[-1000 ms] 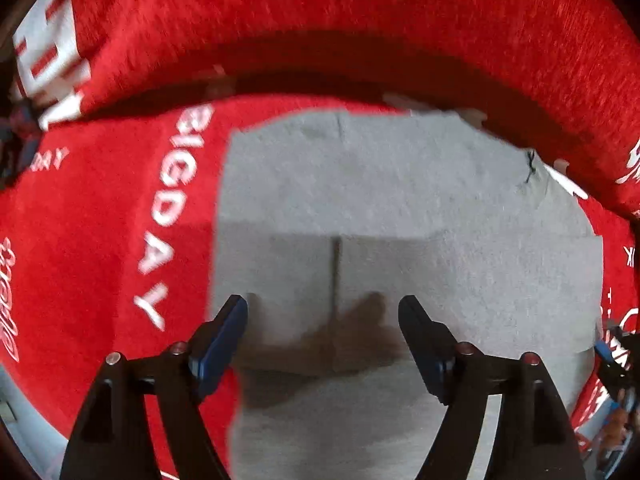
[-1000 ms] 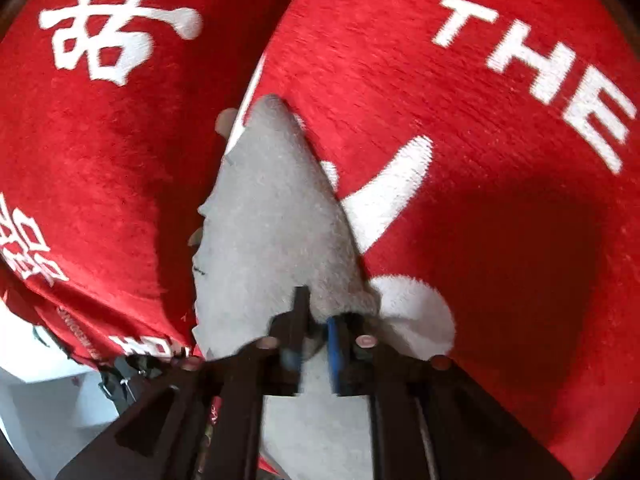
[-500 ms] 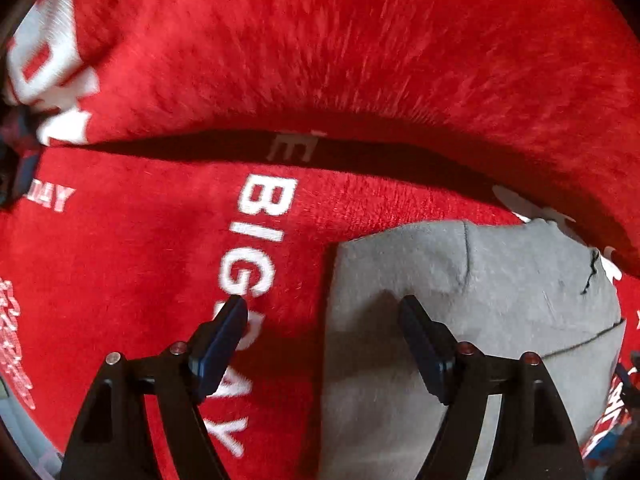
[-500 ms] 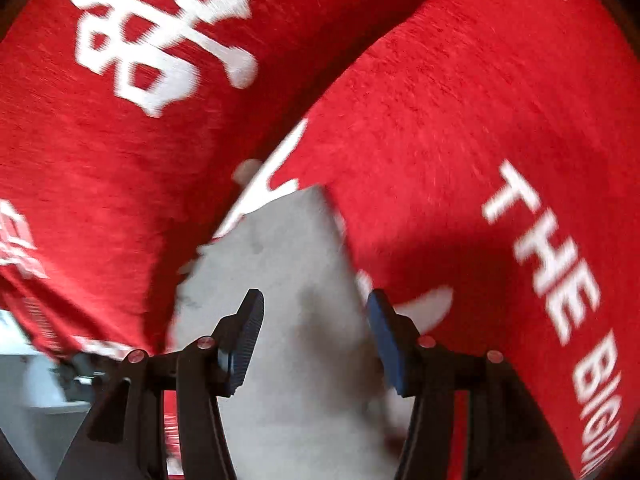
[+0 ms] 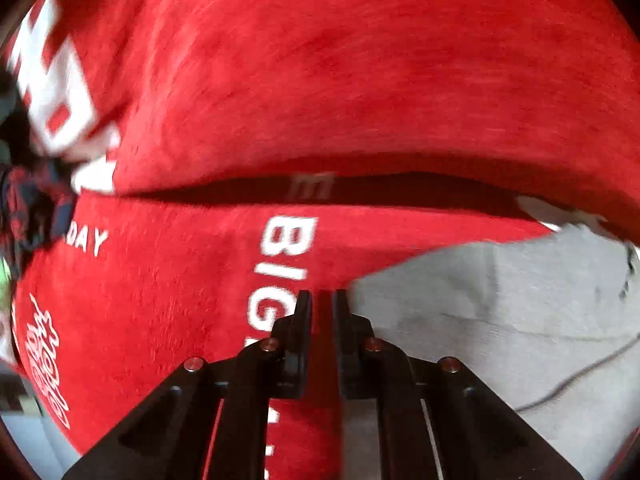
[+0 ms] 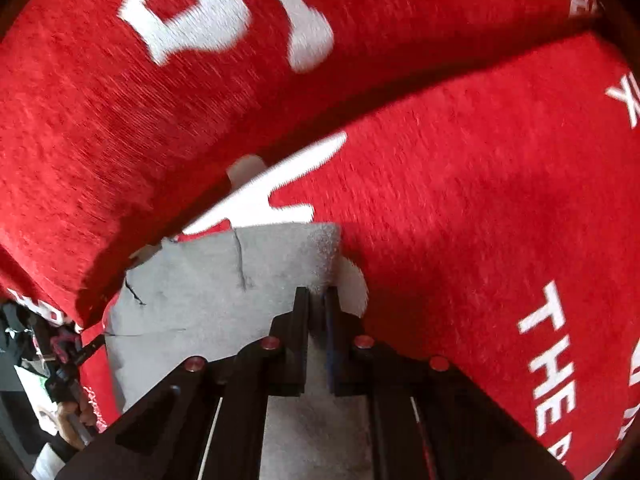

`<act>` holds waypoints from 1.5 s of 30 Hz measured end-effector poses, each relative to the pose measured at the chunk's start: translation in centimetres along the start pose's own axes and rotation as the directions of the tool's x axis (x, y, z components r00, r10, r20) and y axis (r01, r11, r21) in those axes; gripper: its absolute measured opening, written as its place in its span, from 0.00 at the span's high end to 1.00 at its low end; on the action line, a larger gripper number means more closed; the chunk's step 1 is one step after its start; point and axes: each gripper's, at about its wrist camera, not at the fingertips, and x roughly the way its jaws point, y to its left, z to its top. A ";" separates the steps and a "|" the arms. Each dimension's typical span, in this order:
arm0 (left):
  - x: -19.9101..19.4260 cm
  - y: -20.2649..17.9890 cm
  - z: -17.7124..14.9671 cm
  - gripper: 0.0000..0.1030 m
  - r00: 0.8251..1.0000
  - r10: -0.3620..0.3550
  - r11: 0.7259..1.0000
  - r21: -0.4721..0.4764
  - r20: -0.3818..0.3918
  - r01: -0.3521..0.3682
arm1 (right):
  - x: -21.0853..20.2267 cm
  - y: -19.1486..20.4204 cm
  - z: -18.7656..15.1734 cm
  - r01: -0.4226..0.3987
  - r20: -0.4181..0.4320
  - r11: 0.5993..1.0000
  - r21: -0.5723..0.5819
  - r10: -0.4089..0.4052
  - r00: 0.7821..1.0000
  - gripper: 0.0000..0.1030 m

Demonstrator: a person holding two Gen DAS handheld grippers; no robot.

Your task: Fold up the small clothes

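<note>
The left gripper (image 5: 320,300), black with two flat fingers, has its jaws drawn in to a narrow slit. It sits right at the left edge of the small grey folded cloth garment (image 5: 500,320), over the border where grey meets red. The tips look pressed on that edge, though blur keeps me from saying whether any fabric is pinched.

The right gripper (image 6: 317,298) is closing, its jaws nearly together. The right-hand corner of the small grey folded cloth garment (image 6: 224,288) lies between the fingers, and the pads appear to nip it.

The garment lies flat on the red plush cover with white lettering (image 5: 160,300), which spreads under both tools. In the right wrist view the grey piece shows a straight far edge, a short seam running down from it, and a ragged left side with a dark thread.

Behind the garment a second red plush cushion with large white characters (image 6: 100,120) rises, with a dark shadowed crease between it and the flat cover. That crease runs close to the garment's far edge. To the right of the garment, the red cover lies open and bare past the words THE and BIG.
</note>
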 end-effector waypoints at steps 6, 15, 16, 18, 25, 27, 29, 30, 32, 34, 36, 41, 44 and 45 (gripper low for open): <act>0.5 4.3 -0.6 0.88 0.999 0.016 0.995 -0.098 -0.030 -0.019 | 1.6 -1.7 -0.6 0.068 -0.010 0.997 0.028 -0.068 0.998 0.93; -5.0 0.8 -1.8 0.88 0.964 -0.266 0.959 0.109 0.014 0.263 | -3.3 2.8 -3.0 0.101 0.099 0.995 0.006 -0.101 0.990 0.92; -4.7 0.1 -1.9 0.88 0.965 -0.262 0.957 0.132 0.008 0.258 | -2.9 3.5 -3.6 0.078 0.087 0.997 -0.007 -0.077 0.993 0.92; -3.3 -2.6 -2.7 0.88 0.967 -0.252 0.954 0.159 -0.024 0.253 | -1.6 4.7 -4.7 0.051 0.041 0.998 -0.046 -0.049 0.998 0.92; -1.5 -0.6 -2.3 0.88 0.994 -0.108 0.987 0.125 0.024 0.104 | 2.4 5.1 -6.9 0.017 -0.031 0.995 -0.097 -0.020 0.999 0.96; -1.4 1.0 -2.0 0.88 0.997 -0.071 0.993 0.099 0.012 0.069 | 2.1 4.4 -6.5 0.016 -0.035 0.996 -0.092 -0.019 0.999 0.97; -1.9 2.6 -1.9 0.88 0.999 -0.054 0.996 0.073 -0.002 0.054 | 1.4 3.9 -6.0 0.066 -0.025 0.994 -0.086 -0.069 0.997 0.97; -2.4 3.2 -2.1 0.88 0.998 -0.067 0.996 0.065 -0.004 0.067 | 1.0 3.7 -5.8 0.068 -0.023 0.995 -0.075 -0.070 0.997 0.95; -4.0 3.5 -2.6 0.88 0.994 -0.112 0.991 0.074 0.003 0.111 | 0.0 3.1 -5.9 0.042 -0.022 0.998 -0.047 -0.043 0.999 0.92; -5.8 2.7 -4.0 0.88 0.985 -0.170 0.978 0.122 0.000 0.169 | -0.9 2.9 -6.6 0.035 -0.027 0.998 -0.048 -0.036 0.999 0.92; -6.9 0.6 -5.3 0.88 0.974 -0.225 0.961 0.162 -0.017 0.225 | -1.6 2.7 -7.6 0.030 -0.039 0.999 -0.041 -0.032 0.999 0.92; -7.6 -5.0 -9.6 0.88 0.950 -0.296 0.924 0.221 -0.101 0.312 | -2.7 1.5 -10.5 0.020 -0.062 0.999 0.048 -0.017 0.998 0.92; -6.8 -5.9 -10.8 0.88 0.942 -0.300 0.926 0.189 -0.152 0.326 | -3.5 0.6 -11.9 -0.074 -0.061 0.986 0.152 0.085 0.995 0.90; -6.5 -5.7 -10.8 0.88 0.942 -0.298 0.929 0.182 -0.151 0.323 | -3.4 0.4 -12.4 -0.103 -0.073 0.977 0.185 0.118 0.990 0.80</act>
